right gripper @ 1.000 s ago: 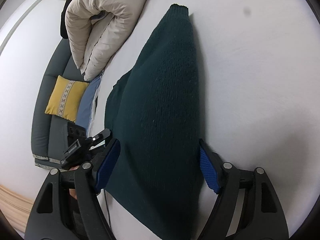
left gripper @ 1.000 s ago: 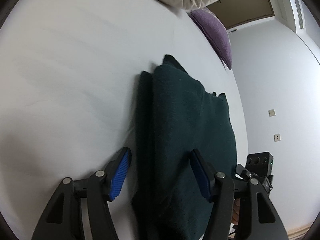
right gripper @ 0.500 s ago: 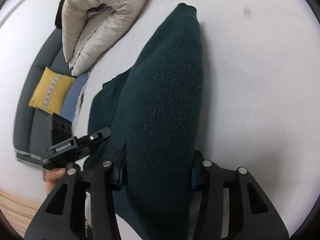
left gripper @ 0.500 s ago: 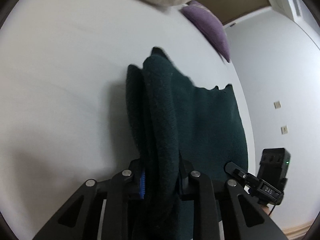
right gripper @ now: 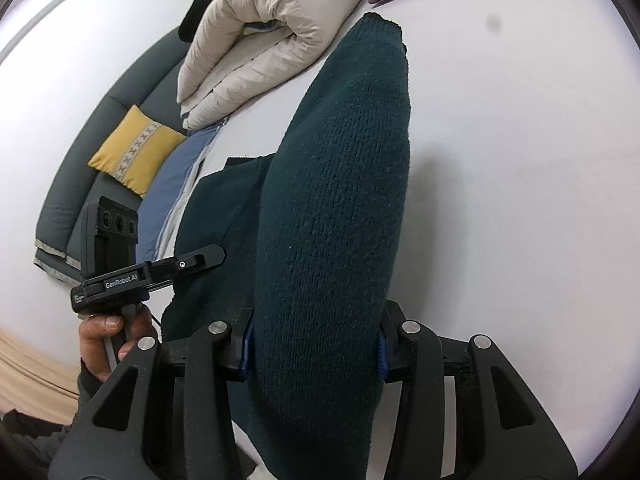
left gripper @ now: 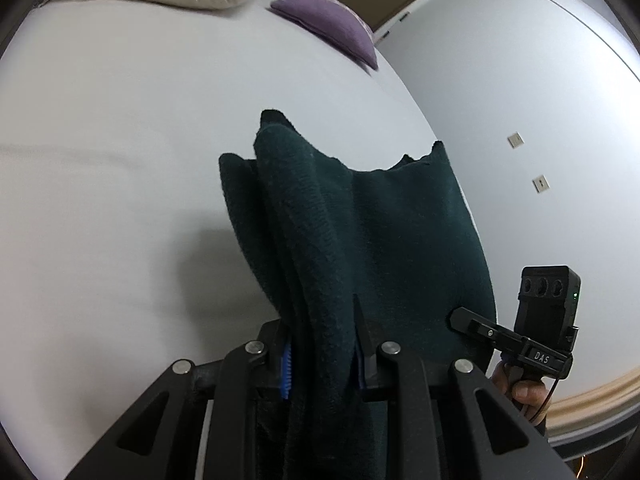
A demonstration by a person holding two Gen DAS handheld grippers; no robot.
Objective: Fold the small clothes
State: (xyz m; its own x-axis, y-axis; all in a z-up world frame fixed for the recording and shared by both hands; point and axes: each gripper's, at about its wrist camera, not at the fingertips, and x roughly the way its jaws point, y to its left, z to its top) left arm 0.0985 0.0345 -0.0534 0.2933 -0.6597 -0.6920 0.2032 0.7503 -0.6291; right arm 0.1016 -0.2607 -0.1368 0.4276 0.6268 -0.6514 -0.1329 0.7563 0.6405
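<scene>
Both grippers' fingers (left gripper: 285, 364) have closed, pinching the green sweater (right gripper: 332, 200) above the white bed (left gripper: 100, 140).

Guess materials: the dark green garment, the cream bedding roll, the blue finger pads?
Dark green garment: knit, probably wool or acrylic; stitch rows visible, matte and fuzzy.
Cream bedding roll: likely a padded fabric duvet; puffy folds, smooth surface.
Blue finger pads: look like ribbed rubber or plastic, uncertain.

sweater (right gripper: 332, 208): dark teal | pillow (left gripper: 332, 28): purple | cushion (right gripper: 134, 150): yellow, cross-stitch band | duvet (right gripper: 264, 40): beige
</scene>
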